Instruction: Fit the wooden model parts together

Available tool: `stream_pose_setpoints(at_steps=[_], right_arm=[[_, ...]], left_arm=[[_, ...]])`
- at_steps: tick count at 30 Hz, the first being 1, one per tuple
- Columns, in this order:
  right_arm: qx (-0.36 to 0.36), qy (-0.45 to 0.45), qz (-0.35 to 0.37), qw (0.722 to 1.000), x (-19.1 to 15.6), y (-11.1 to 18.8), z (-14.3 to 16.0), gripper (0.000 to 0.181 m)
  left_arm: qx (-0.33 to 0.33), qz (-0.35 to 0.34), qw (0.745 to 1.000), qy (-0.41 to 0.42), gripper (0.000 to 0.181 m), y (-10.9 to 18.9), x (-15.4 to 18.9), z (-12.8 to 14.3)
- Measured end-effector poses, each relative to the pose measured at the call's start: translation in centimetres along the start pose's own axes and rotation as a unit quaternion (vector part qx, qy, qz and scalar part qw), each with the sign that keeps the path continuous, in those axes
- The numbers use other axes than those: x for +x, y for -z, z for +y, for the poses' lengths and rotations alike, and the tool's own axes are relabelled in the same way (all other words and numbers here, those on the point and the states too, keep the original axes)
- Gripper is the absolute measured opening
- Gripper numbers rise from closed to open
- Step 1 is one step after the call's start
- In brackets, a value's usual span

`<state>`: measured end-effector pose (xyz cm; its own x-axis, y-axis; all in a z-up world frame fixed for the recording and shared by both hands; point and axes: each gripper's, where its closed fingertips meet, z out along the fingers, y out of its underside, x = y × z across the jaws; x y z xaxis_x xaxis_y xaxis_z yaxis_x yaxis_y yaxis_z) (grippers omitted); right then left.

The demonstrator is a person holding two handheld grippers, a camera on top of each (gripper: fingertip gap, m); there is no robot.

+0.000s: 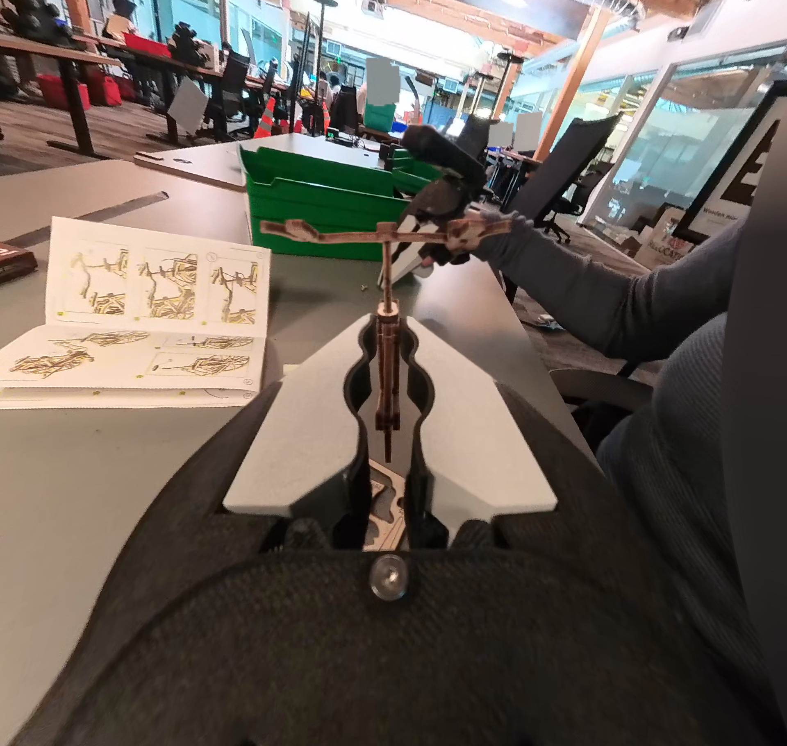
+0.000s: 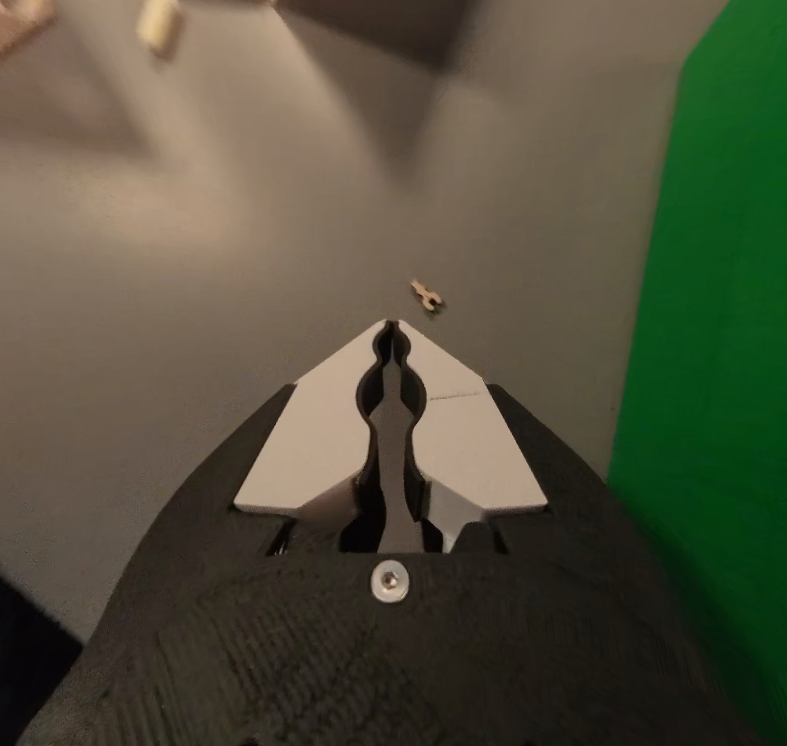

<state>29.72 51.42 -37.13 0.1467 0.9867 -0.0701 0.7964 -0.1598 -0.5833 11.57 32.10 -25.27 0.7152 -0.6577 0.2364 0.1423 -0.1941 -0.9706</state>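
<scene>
- Left gripper (image 1: pixel 386 321) fills the lower middle of the left wrist view, its white fingers (image 1: pixel 306 419) pinching the upright stem of the wooden model part (image 1: pixel 385 257).
- That part's crossbar spans the frame's middle, in front of the green bins (image 1: pixel 323 210).
- Right gripper (image 2: pixel 392 322), at lower centre of its own view, has fingers pressed together, empty, above the grey counter (image 2: pixel 213 257).
- Small wooden piece (image 2: pixel 427 296) lies just beyond those tips.
- Open instruction booklet (image 1: pixel 140 317) lies at left.
</scene>
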Motion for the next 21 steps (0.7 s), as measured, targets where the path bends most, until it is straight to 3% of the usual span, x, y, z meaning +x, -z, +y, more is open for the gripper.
stream_pose_setpoints(at_steps=[5, 9, 12, 17, 21], right_arm=[[-0.020, 0.010, 0.104, 0.994, 1.9, -0.9, -0.5, 0.000], [0.023, -0.022, 0.125, 0.992, 3.0, -1.8, -1.9, 0.000], [0.054, -0.024, 0.094, 0.994, 2.5, -2.6, -3.1, 0.001], [0.111, 0.030, 0.071, 0.991, 1.9, -1.0, -3.8, 0.021], [0.100, 0.099, 0.028, 0.990, 1.4, -0.5, -2.9, 0.033]], left_arm=[[-0.013, 0.009, 1.000, -0.004, 0.009, -0.7, 0.4, 0.6], [-0.019, 0.011, 1.000, -0.012, 0.009, -1.0, 0.7, 0.8], [-0.022, 0.013, 1.000, -0.012, 0.009, -1.1, 0.8, 0.9], [-0.030, 0.015, 0.999, -0.010, 0.009, -1.5, 0.8, 1.4], [-0.034, 0.023, 0.999, -0.006, 0.009, -1.7, 1.0, 1.7]])
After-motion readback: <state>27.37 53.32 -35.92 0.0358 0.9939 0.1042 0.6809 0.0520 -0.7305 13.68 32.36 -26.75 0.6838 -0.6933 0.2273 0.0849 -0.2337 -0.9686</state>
